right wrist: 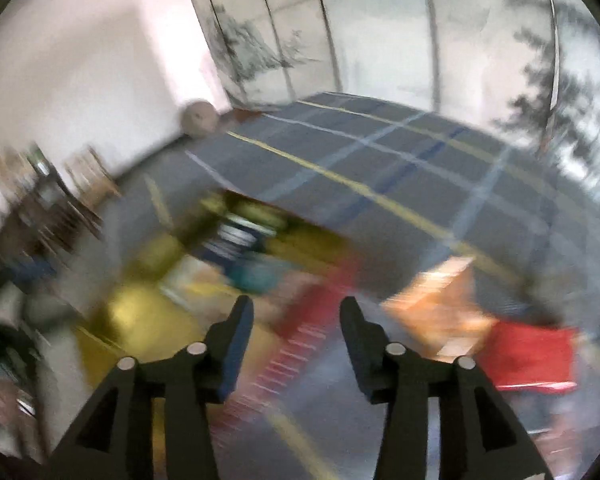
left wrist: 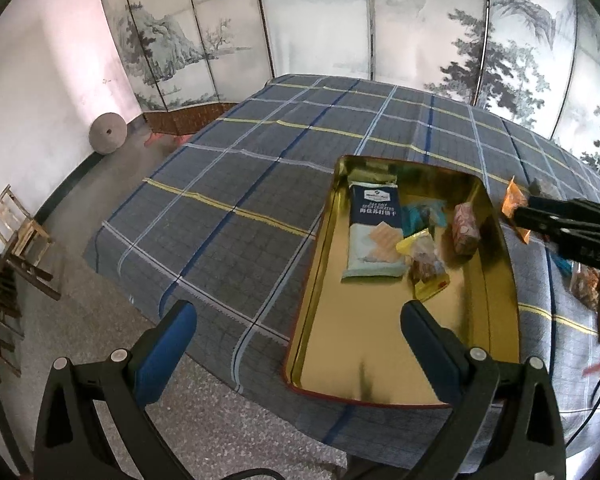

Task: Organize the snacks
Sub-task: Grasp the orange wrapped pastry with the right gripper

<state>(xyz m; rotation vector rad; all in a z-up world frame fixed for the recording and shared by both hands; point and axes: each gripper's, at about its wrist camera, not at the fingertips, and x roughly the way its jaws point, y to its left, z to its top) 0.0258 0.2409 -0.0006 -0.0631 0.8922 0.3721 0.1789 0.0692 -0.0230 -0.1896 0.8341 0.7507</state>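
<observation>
From the left wrist view we found the left gripper (left wrist: 298, 334) released, fingers spread wide with nothing between them, poised over the near end of a gold tin tray (left wrist: 496, 280) on the plaid tablecloth (left wrist: 228, 184); inside lay a blue cracker packet (left wrist: 374, 236), a yellow snack packet (left wrist: 422, 258) and a pink wrapped snack (left wrist: 466, 232), while an orange packet (left wrist: 514, 202) lay just outside the far right rim. From the right wrist view, heavily blurred, we noted the right gripper (right wrist: 296, 320) parted and empty above the cloth near the tray, with an orange packet and a red packet (right wrist: 534, 356) to its right.
</observation>
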